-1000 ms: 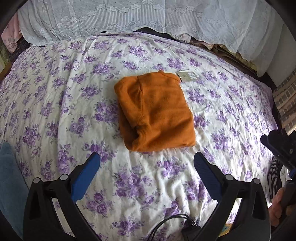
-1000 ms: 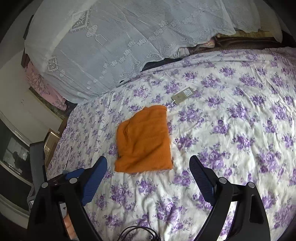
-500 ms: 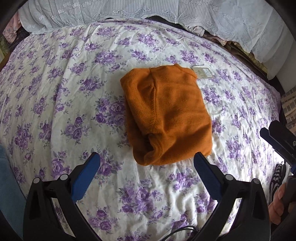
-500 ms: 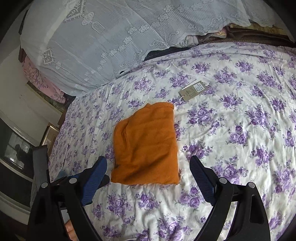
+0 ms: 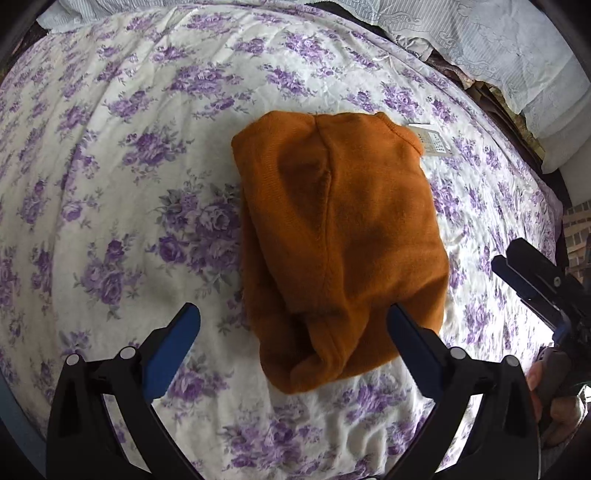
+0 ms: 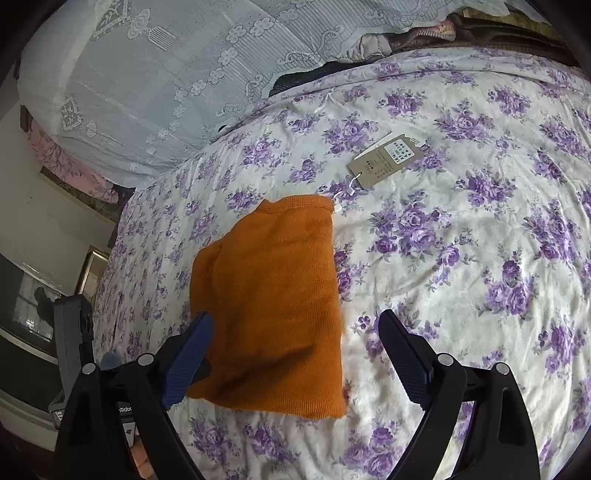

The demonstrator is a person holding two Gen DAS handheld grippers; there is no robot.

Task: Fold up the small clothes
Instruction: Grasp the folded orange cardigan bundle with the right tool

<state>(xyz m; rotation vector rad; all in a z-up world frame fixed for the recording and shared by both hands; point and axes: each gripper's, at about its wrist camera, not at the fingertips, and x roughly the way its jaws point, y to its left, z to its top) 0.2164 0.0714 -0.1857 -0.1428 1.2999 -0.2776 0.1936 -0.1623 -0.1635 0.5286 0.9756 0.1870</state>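
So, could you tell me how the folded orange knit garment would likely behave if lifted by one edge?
The folded orange knit garment looks soft and layered, so it would probably droop and unfold. Its attached paper tag would likely dangle.

A bedroom in a home is shown. Most of both views is filled by a bed (image 6: 461, 258) spread with a white sheet printed with purple flowers. At its far side, a pile of bedding is covered by a white lace cloth (image 6: 166, 74), and folded textiles (image 6: 424, 33) are tucked beneath its edge. A pink floral fabric (image 6: 70, 162) and a cream wall (image 6: 44, 225) are seen beyond.
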